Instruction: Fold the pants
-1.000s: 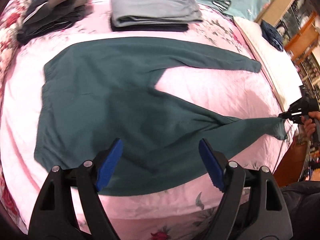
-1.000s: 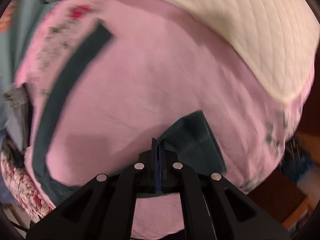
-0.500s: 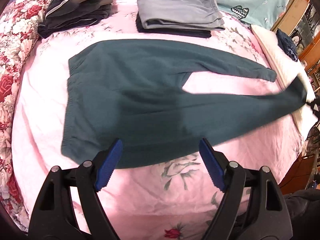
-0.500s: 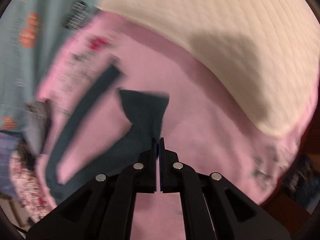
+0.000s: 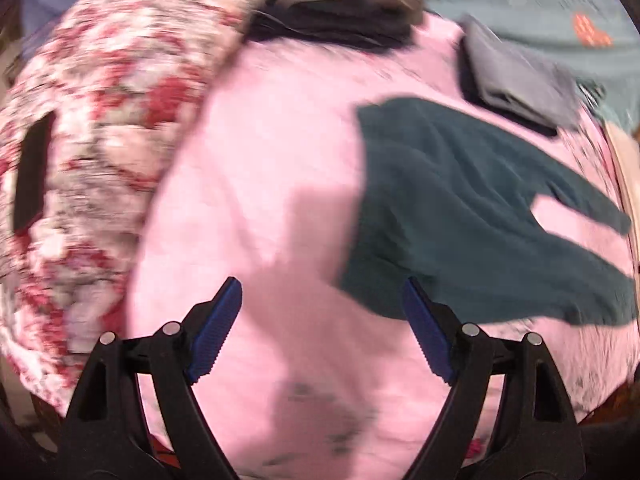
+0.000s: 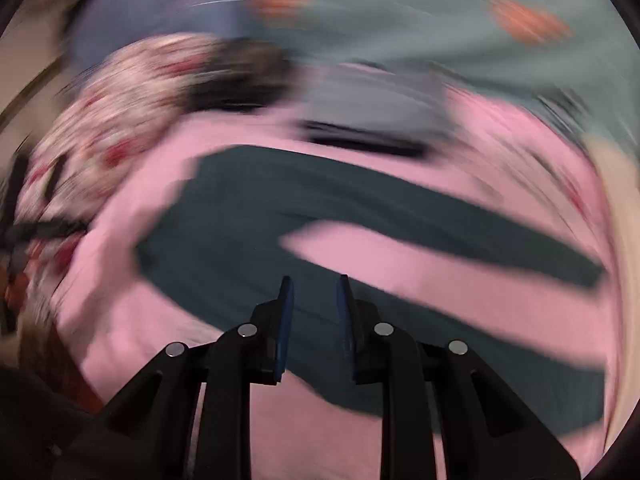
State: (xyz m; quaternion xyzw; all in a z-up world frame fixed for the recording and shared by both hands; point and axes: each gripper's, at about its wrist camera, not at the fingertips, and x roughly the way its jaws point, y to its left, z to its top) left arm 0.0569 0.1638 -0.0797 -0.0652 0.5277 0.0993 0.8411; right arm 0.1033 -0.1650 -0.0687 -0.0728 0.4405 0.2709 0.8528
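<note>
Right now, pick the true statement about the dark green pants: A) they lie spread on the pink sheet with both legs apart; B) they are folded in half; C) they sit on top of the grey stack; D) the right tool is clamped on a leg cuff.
A: the dark green pants lie flat on the pink sheet with pink showing between the legs, and neither the right tool nor the left tool holds them.

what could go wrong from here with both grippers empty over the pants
1. The dark teal pants lie with their legs splayed apart, so a fold begun now would probably come out crooked.
2. The left gripper hangs open over bare pink sheet, so closing there would likely miss the cloth.
3. Both views are motion-blurred, so a grab could land off target.
</note>
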